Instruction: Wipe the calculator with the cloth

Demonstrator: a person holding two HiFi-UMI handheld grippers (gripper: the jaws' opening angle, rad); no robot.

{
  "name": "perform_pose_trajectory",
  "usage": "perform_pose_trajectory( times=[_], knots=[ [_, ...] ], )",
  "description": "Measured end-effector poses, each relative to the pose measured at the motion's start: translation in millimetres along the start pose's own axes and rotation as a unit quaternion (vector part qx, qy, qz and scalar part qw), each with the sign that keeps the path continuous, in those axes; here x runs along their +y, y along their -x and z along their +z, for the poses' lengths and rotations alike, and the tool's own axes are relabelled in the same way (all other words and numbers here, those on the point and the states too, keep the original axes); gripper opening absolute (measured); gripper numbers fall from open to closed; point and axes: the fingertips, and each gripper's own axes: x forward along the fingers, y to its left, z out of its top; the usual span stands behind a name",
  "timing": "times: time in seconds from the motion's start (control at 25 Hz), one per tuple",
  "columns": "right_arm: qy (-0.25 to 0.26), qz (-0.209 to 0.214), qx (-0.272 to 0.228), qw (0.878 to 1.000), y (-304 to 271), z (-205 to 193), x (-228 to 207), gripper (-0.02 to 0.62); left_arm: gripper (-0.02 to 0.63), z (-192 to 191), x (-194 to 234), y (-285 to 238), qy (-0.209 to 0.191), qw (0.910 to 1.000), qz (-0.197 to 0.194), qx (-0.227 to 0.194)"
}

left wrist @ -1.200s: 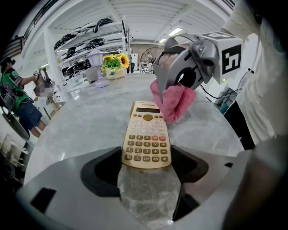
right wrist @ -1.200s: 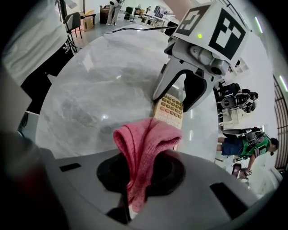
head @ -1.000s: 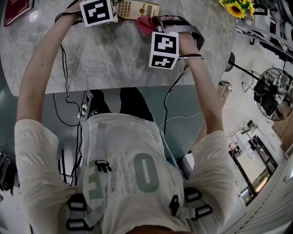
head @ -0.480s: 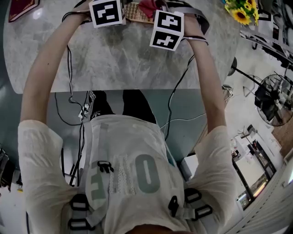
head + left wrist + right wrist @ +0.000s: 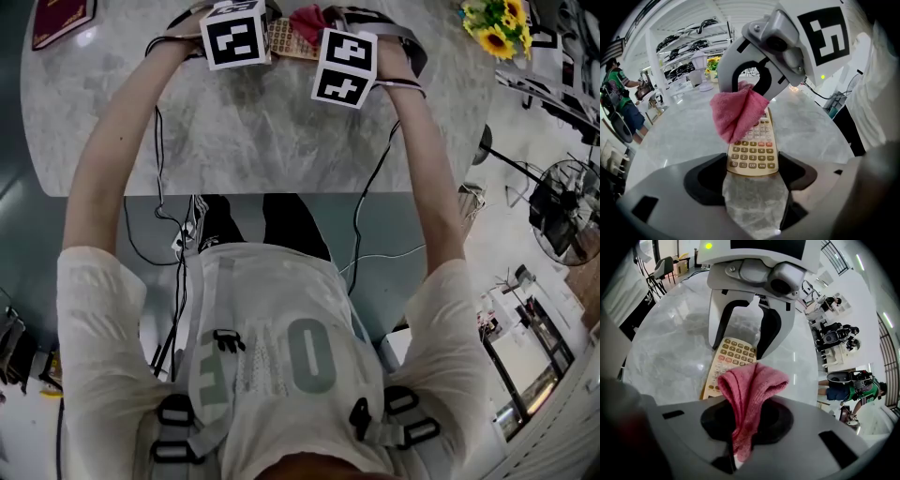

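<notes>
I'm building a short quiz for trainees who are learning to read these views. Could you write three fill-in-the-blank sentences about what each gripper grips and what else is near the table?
1. The right gripper is shut on a ____ cloth.
2. The left gripper clamps the keypad end of the ____.
3. At the far right corner of the table in the head view there are yellow ____.

Missing words: pink; calculator; flowers

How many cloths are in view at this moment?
1. The pink cloth is clamped in the right hand-held gripper, over the calculator that the left hand-held gripper grips. More may lie beyond the head view's edge.
</notes>
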Motion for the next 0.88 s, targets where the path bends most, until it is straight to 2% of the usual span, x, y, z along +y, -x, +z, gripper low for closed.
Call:
perform_pose_trajectory(
  times=[0.16,0.36,0.88],
  knots=[
    [-0.008,0.0,0.006,1.0,-0.1,1.9,5.2,0.054,0.356,9.0,-0.9,-0.1,-0.004,0.9998,0.008,-0.016],
    [-0.024,-0.002,0.009,1.0,-1.1,4.5,5.7,0.054,0.356,-4.7,-5.7,-3.2,0.007,0.9999,-0.005,0.008],
    [-0.026,-0.005,0.024,0.999,-3.2,4.8,5.6,0.054,0.357,-3.4,-5.1,-4.2,0.008,0.9999,-0.008,0.006]
  ],
)
